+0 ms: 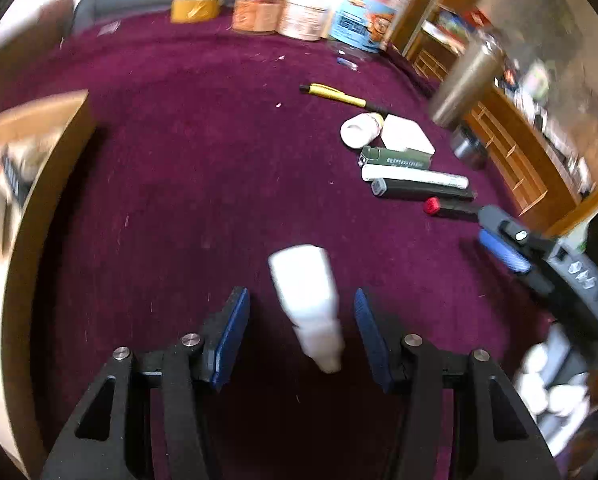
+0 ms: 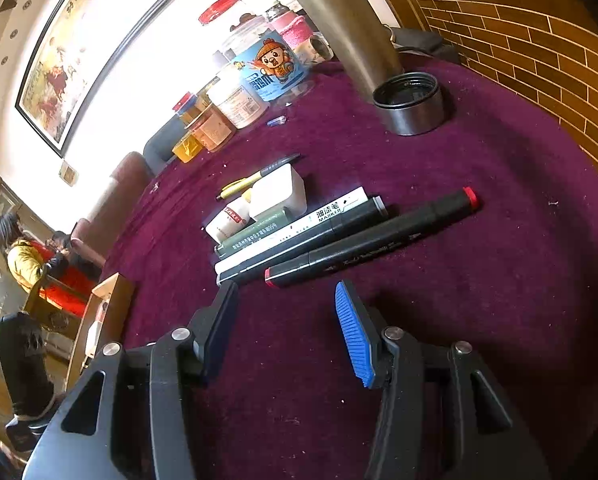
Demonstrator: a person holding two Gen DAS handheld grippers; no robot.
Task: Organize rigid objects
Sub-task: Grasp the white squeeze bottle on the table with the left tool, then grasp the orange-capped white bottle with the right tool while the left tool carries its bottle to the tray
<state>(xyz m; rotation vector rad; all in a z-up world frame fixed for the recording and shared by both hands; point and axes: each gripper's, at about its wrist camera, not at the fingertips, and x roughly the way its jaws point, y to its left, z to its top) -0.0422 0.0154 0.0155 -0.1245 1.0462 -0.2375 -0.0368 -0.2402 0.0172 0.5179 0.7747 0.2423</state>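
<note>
Purple velvet-like cloth (image 1: 187,184) covers the table, and on it a small white bottle (image 1: 307,300) lies between the wide-spread jaws of the left gripper (image 1: 299,336), its narrow cap pointing back toward the camera; the blue pads stand clear of it on both sides, though motion blur makes the exact gap hard to judge. Farther right in the left wrist view sits a tidy cluster — a yellow pen (image 1: 339,96), a little white jar (image 1: 357,130) on its side, a white box (image 1: 407,138), a green tube (image 1: 395,158), a white marker (image 1: 415,176), a black marker (image 1: 423,190) and a red-capped marker (image 1: 453,208) lying side by side. The right gripper (image 2: 283,320) hangs just short of that row with its jaws spread and nothing between them; the red-capped marker (image 2: 373,236) lies nearest its tips, apart from them. Behind the row stand a steel flask (image 2: 347,28) and its loose lid (image 2: 411,104), and at the far edge a group of jars (image 2: 251,80). A cardboard box (image 1: 31,168) sits at the left edge of the table.
</note>
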